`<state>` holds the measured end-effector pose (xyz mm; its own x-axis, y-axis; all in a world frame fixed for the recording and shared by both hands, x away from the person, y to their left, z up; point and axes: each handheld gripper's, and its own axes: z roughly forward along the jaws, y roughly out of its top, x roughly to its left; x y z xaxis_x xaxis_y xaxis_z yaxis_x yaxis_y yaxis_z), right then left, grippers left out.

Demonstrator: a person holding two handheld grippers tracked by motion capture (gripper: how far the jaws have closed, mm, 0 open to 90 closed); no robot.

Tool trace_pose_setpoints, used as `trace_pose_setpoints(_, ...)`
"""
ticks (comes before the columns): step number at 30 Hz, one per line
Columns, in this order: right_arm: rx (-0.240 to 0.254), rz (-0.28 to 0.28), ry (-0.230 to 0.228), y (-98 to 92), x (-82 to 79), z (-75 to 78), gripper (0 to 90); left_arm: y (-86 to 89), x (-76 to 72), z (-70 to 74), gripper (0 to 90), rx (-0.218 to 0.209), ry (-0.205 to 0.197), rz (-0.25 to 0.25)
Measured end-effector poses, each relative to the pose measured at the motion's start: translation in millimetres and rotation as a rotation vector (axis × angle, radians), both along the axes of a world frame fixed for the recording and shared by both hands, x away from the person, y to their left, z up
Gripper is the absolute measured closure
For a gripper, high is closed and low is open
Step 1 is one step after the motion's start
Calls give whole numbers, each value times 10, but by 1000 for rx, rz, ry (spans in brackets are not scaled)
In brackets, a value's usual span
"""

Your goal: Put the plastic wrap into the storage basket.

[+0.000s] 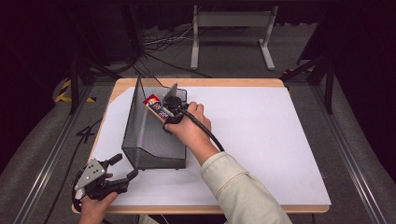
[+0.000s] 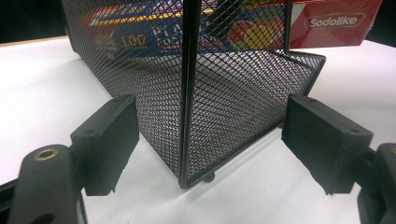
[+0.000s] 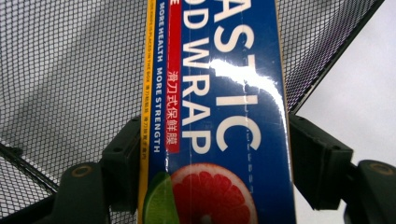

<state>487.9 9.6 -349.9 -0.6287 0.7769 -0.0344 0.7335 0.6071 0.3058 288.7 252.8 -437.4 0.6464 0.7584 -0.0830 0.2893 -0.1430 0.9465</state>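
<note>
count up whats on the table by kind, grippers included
black mesh basket: 1
plastic wrap box: 1
handheld grippers: 2, the left gripper and the right gripper
white table cover: 1
total: 5

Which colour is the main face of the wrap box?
Blue, with white letters; the right gripper view shows the box best.

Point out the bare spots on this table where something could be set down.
Widest free patch: the white sheet right of the mesh basket. A narrower strip lies left of it. Crowded: the basket's far end, where the right gripper holds the plastic wrap box.
</note>
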Motion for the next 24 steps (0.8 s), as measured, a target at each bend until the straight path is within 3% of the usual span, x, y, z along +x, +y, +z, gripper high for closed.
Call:
trace_pose_setpoints(7, 23, 7, 1, -22, -10, 19, 278, 0, 3, 1, 197, 0, -2, -1)
trace_pose_setpoints(13, 80, 12, -20, -74, -41, 108, 280, 3, 5, 1, 197, 2, -3, -1)
trace_pose_setpoints(18, 155, 28, -58, -176, -97, 241, 288, 5, 5, 2, 196, 1, -4, 0)
trace_pose_setpoints(24, 242, 52, -94, -367, -175, 369, 401, -3, 2, 1, 196, 1, -3, 3)
